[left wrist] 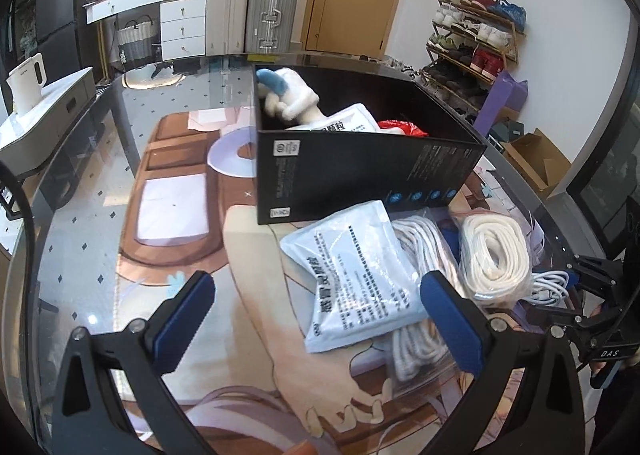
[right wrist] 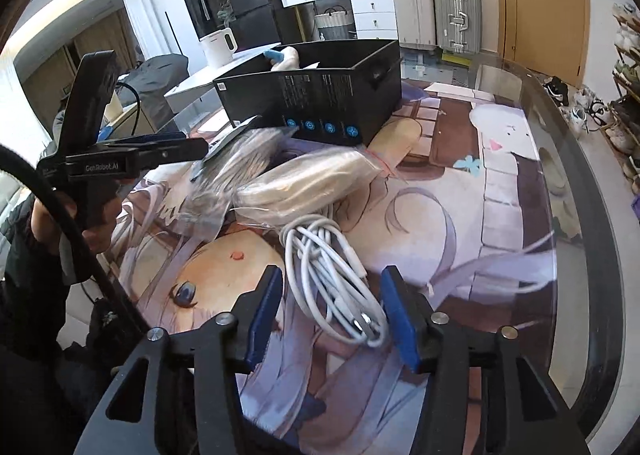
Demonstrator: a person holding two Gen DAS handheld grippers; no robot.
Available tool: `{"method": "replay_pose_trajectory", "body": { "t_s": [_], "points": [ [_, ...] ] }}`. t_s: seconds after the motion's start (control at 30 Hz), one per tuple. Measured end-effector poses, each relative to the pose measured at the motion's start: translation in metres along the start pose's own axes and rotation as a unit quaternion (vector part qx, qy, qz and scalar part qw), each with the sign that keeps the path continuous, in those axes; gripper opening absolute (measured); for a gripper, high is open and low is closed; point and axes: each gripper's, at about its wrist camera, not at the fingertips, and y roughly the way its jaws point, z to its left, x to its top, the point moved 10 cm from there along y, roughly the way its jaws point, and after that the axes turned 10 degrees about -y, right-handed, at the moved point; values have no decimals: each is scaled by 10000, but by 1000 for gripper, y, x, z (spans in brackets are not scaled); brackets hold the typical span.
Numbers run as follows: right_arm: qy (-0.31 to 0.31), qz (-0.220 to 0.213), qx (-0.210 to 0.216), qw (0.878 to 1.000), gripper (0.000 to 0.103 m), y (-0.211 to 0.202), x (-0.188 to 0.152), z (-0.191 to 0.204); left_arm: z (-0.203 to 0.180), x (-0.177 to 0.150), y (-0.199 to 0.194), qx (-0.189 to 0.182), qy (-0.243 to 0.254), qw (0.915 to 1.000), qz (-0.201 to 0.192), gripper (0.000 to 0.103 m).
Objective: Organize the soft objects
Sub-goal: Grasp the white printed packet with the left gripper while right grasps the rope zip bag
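Note:
A black open box (left wrist: 360, 171) stands on the table and holds a white plush (left wrist: 288, 95), a white pouch and something red. In front of it lie a white printed pouch (left wrist: 356, 275), a bagged white rope (left wrist: 416, 339) under it, and a bagged white strap coil (left wrist: 496, 255). My left gripper (left wrist: 316, 315) is open, its fingers on either side of the pouch, just above it. My right gripper (right wrist: 328, 315) is open over a coiled white cable (right wrist: 332, 279). The box (right wrist: 320, 95) and the bags (right wrist: 304, 183) lie beyond it.
The table is glass over a cartoon-print mat (left wrist: 180, 215), with a curved dark edge (right wrist: 592, 239). A white kettle (left wrist: 26, 83) stands on a side unit at the left. Suitcases, drawers and a shoe rack (left wrist: 472, 39) stand beyond the table.

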Motion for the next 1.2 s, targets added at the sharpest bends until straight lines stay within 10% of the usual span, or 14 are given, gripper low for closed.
{"method": "replay_pose_trajectory", "body": {
  "t_s": [0.53,1.2],
  "points": [
    [546,-106,208,9982,82,19,35,0,-8,-6,18,-174,3,9994,308,101],
    [958,27,137,9953,79,47,67,0,-17,-7,5,-744,241,9968,191,44]
  ]
}}
